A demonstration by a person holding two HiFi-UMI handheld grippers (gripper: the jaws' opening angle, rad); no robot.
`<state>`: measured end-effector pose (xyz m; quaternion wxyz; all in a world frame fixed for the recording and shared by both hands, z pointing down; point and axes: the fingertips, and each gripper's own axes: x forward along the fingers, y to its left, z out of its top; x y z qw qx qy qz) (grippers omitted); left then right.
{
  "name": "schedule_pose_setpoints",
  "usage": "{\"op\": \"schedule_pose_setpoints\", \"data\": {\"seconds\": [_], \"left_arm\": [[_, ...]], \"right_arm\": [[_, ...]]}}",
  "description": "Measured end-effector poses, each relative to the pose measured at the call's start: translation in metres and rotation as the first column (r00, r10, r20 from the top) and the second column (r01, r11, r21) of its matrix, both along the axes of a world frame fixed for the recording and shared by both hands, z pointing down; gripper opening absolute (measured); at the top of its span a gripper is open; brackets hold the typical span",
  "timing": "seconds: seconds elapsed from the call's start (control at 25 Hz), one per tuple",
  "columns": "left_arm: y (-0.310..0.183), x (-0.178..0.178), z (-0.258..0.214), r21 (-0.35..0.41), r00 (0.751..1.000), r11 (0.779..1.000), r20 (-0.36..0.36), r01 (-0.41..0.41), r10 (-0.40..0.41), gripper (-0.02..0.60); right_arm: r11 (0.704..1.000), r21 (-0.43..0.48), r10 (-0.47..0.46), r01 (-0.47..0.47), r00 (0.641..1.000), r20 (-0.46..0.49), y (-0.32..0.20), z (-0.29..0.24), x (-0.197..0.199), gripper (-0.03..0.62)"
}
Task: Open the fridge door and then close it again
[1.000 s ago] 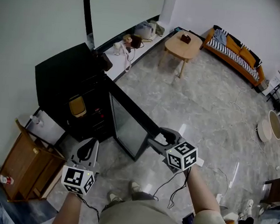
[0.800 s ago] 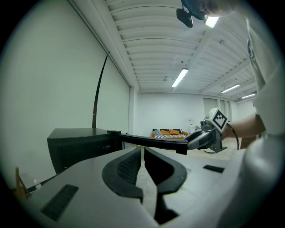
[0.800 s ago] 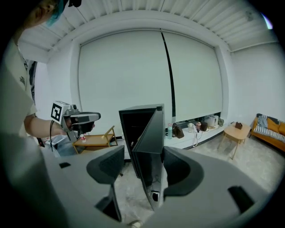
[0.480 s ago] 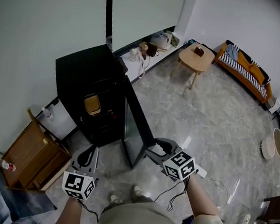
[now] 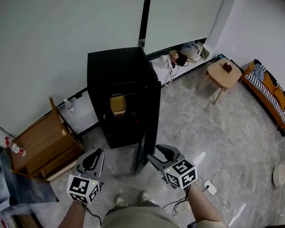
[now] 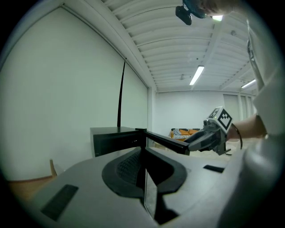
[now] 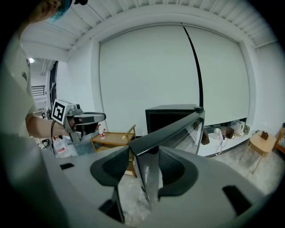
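Looking down on a black fridge [image 5: 119, 69] on the tiled floor [image 5: 219, 137], back against the white wall at the floor's far edge. Fridge door [image 5: 150, 121] swung wide open, seen almost edge-on, running from the fridge's right front corner toward the person's feet. Inside, a yellow container [image 5: 117, 105] on an upper shelf.

Right tongs [image 5: 155, 153] at the door's free end, on its right side. Jaws apart, just been closing in. Door's edge between them, but bare floor showing between the left jaw and the door, so not clamped on it.

Left tongs [image 5: 95, 154] on the other side of the door, near its free end and apart from it. Jaws pressed together on nothing.

Left of the fridge, a wooden cabinet [image 5: 41, 142] near the wall. Off toward the floor's far right corner, a round wooden table [image 5: 224, 73] and an orange sofa [image 5: 270, 97], both well apart from the fridge.
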<state>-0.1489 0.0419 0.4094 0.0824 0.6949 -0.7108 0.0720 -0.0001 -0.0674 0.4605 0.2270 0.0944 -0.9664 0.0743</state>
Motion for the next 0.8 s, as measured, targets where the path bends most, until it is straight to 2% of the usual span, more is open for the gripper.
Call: {"op": "schedule_pose_setpoints", "data": {"seconds": [0.4,0.8], "left_arm": [[0.008,-0.034,0.007,-0.003,0.997,0.997,-0.009,0.072,-0.072,0.026],[-0.009,-0.066,0.006,0.009,0.995,0.995,-0.003,0.100,-0.100,0.026]], "right_arm": [[0.998,0.041,-0.036,0.037,0.999,-0.021,0.015,0.007,-0.078,0.206],[0.997,0.045,-0.057,0.058,0.998,-0.012,0.016,0.006,-0.143,0.206]]}}
